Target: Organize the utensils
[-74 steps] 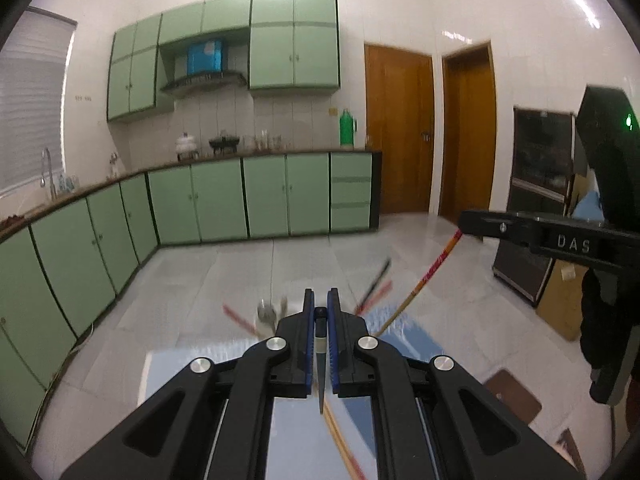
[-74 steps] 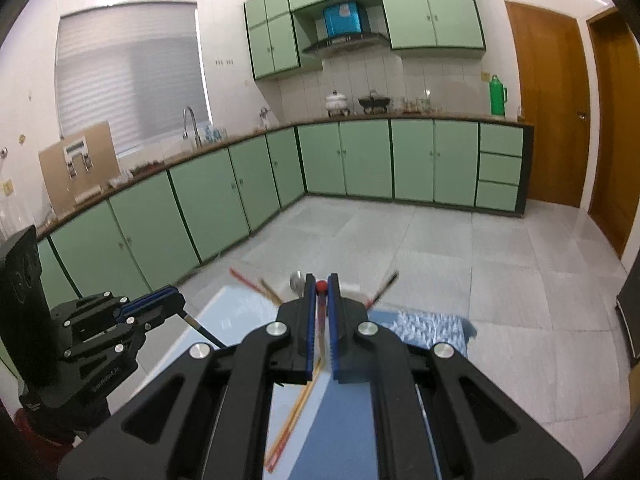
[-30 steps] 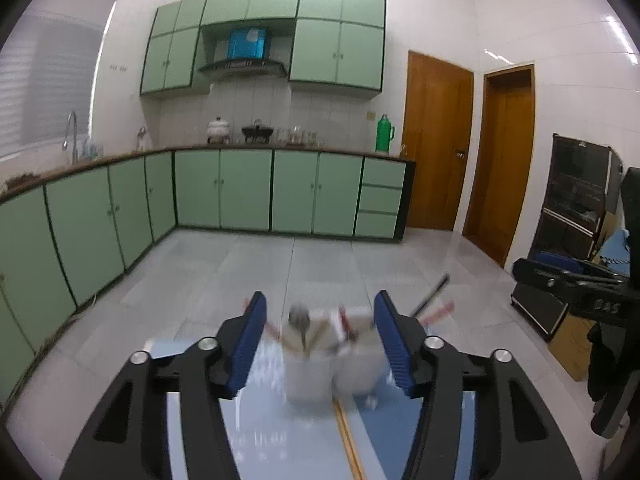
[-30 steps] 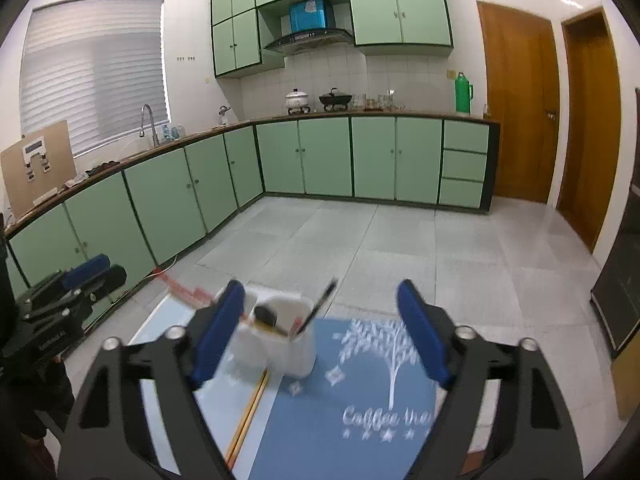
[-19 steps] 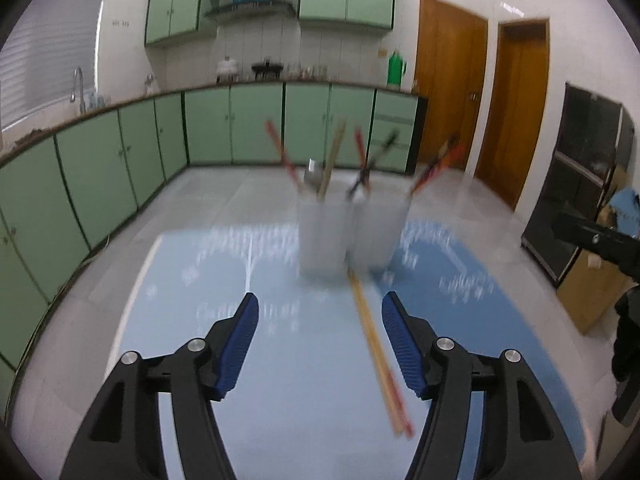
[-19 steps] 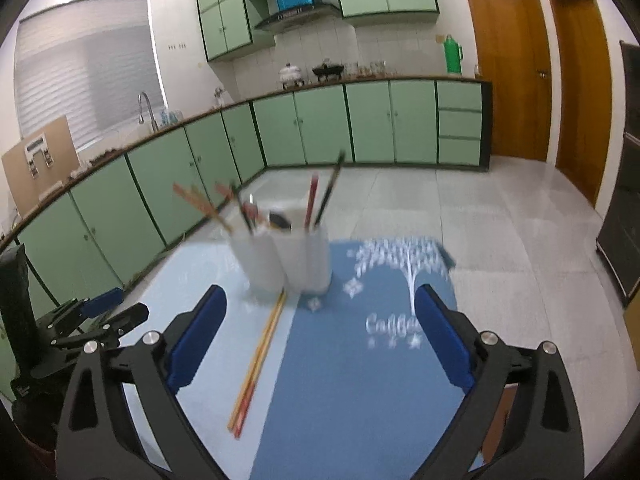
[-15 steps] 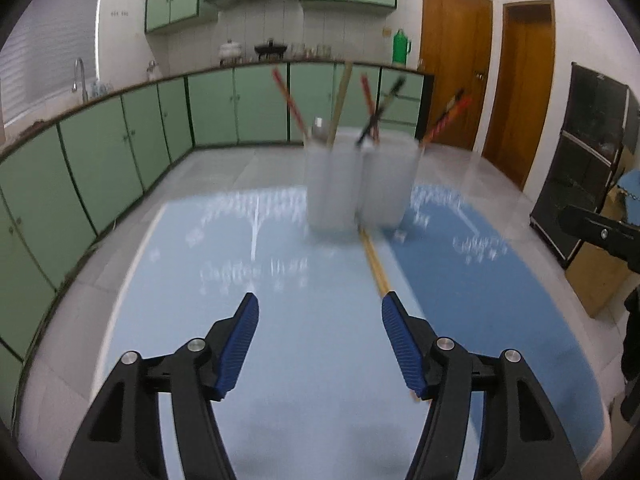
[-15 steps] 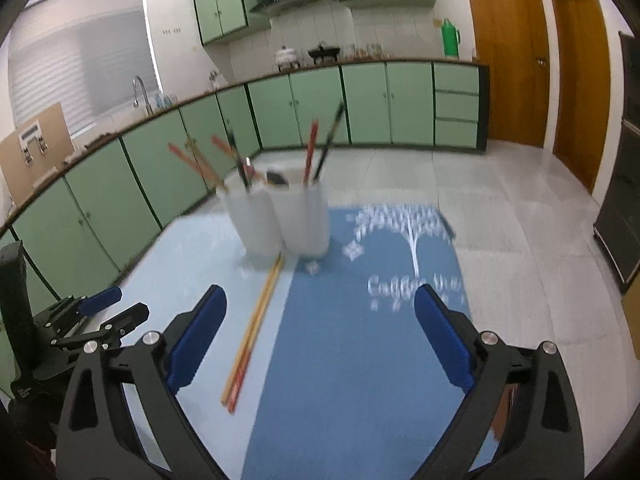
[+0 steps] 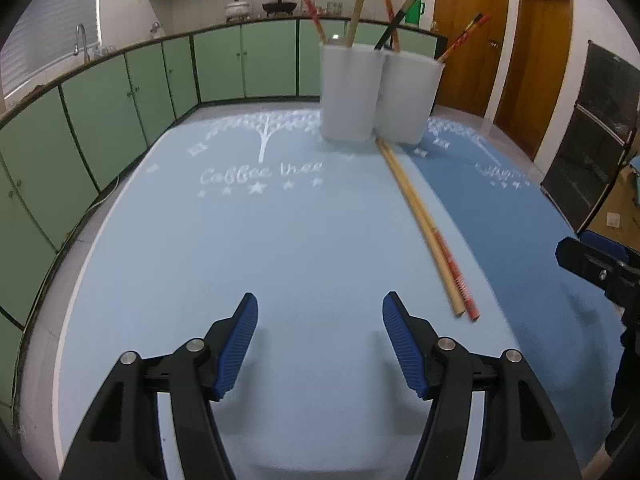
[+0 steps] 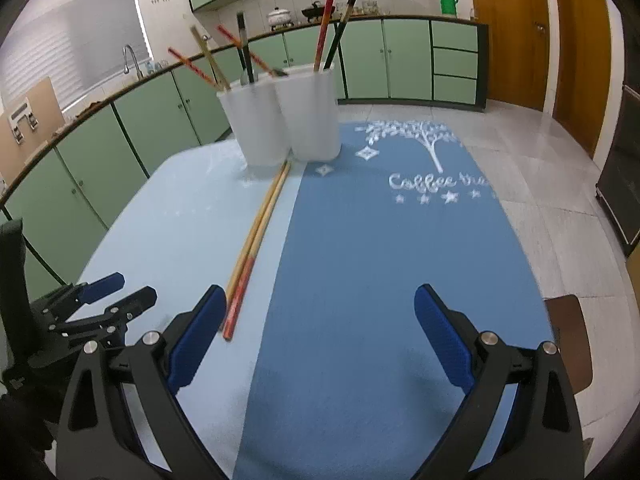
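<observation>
- Currently left gripper (image 9: 320, 340) jaws spread, nothing between the blue pads, hovering low over the light blue mat (image 9: 248, 264).
- Right gripper (image 10: 320, 328) spread wider, also empty, over the dark blue mat (image 10: 392, 264).
- Each gripper shows in the other's view: the right one at 3 o'clock in the left wrist view, the left one at 8 o'clock in the right wrist view.
- Loose pair of chopsticks (image 9: 424, 220) lies flat on the light blue mat, close to the seam between the two mats, the two sticks side by side and touching.
- Left wrist view: chopsticks run from 12 o'clock down toward 2 o'clock of the left jaws, red-painted ends nearest the camera.
- Right wrist view: same pair (image 10: 256, 240) sits at 11 o'clock; red ends stop just beside the left finger's pad (image 10: 196, 336), not between the jaws. Cannot tell if they touch it.
- Far ends of the sticks reach the base of two white cups (image 10: 280, 120), standing upright and touching each other at 12 o'clock, straddling the seam.
- Cups hold more utensils leaning outward: red, black and wood-coloured chopsticks (image 10: 324, 20), plus a metal handle, too blurred to tell what kind.
- Both mats carry a white tree print (image 9: 264, 136) and "Coffee tree" lettering.
- Background: green kitchen cabinets (image 9: 120, 92), brown doors (image 9: 472, 36).
</observation>
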Demonstrator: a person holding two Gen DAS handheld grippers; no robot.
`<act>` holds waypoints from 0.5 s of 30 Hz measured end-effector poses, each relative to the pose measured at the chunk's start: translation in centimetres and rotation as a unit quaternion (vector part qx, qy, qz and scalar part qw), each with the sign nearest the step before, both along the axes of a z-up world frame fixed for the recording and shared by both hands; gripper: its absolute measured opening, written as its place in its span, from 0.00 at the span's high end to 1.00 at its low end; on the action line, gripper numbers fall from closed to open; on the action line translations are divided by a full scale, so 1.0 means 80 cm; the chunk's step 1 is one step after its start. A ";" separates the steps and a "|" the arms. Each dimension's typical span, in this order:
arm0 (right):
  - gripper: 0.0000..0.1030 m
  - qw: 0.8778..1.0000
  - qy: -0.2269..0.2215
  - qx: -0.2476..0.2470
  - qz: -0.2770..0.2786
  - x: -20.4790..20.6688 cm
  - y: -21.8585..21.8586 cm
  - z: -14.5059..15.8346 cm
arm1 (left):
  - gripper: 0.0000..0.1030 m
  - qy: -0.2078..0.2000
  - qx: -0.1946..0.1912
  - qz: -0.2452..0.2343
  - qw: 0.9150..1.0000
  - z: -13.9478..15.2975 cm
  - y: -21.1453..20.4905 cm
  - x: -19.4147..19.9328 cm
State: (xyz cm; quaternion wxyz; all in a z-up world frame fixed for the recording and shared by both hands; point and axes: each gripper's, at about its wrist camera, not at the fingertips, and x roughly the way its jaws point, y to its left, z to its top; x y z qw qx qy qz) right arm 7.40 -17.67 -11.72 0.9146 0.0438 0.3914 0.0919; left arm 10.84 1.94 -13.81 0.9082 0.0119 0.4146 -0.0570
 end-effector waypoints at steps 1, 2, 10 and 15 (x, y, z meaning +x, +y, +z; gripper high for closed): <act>0.10 1.000 0.002 -0.002 0.001 0.001 0.002 -0.004 | 0.38 0.003 0.001 0.001 1.000 -0.004 0.001 0.000; 0.10 1.000 0.005 -0.005 0.002 0.000 0.004 -0.009 | 0.37 0.007 0.003 0.002 1.000 -0.006 0.003 -0.001; 0.12 0.998 0.033 -0.027 0.037 -0.001 0.043 -0.038 | 0.35 0.017 0.006 0.011 1.000 -0.016 0.013 0.001; 0.23 0.997 0.046 -0.040 0.057 -0.002 0.063 -0.049 | 0.35 0.023 0.007 0.011 1.000 -0.020 0.017 0.004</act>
